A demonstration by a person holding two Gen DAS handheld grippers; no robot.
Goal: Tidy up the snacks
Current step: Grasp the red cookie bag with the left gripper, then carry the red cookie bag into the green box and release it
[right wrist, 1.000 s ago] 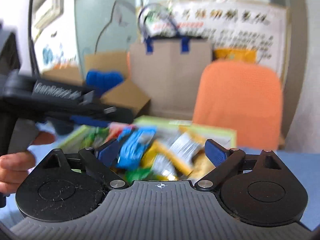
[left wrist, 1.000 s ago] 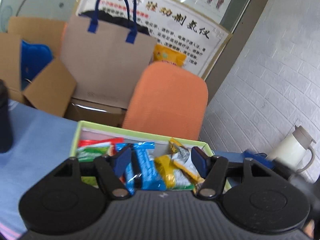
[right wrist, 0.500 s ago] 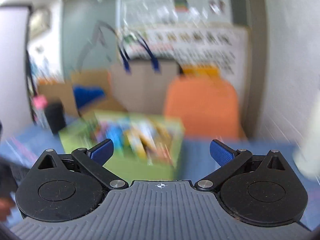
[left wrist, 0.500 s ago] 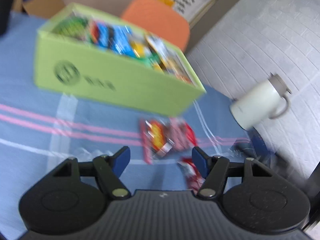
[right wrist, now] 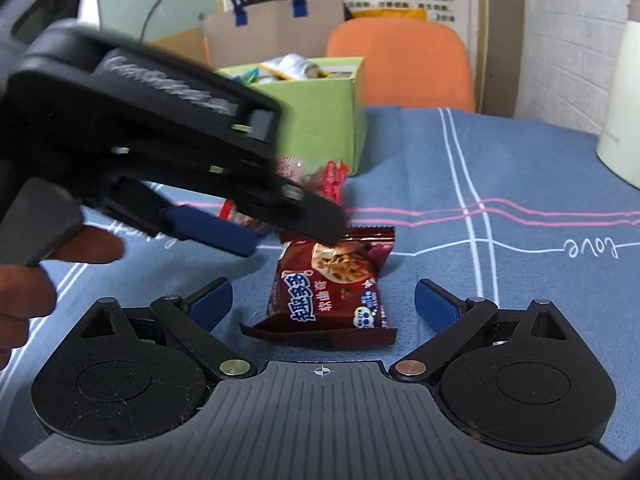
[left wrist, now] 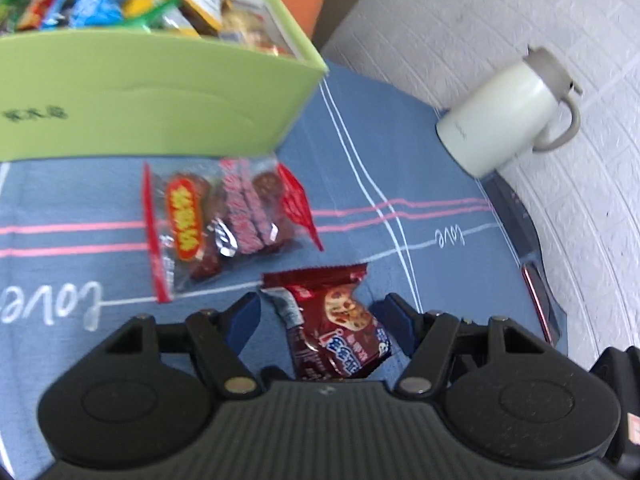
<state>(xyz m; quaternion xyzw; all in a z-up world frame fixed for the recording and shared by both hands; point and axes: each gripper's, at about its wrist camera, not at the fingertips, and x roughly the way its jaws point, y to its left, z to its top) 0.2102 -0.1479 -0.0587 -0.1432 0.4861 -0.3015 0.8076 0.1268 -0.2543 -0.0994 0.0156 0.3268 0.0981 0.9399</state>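
Observation:
A dark red cookie packet lies flat on the blue tablecloth; it also shows in the right wrist view. My left gripper is open, its fingers either side of the packet, just above it. My right gripper is open, with the packet's near end between its fingers. A clear bag of red candies lies beyond, in front of the green snack box, which is full of packets. The left gripper's body hangs over the packet's far end in the right wrist view.
A white jug stands at the right by the brick wall. A dark device lies along the table's right edge. An orange chair and a paper bag stand behind the table.
Both grippers came away from the green box and dropped low to the tablecloth. The red cookie packet now lies between the open fingers of each.

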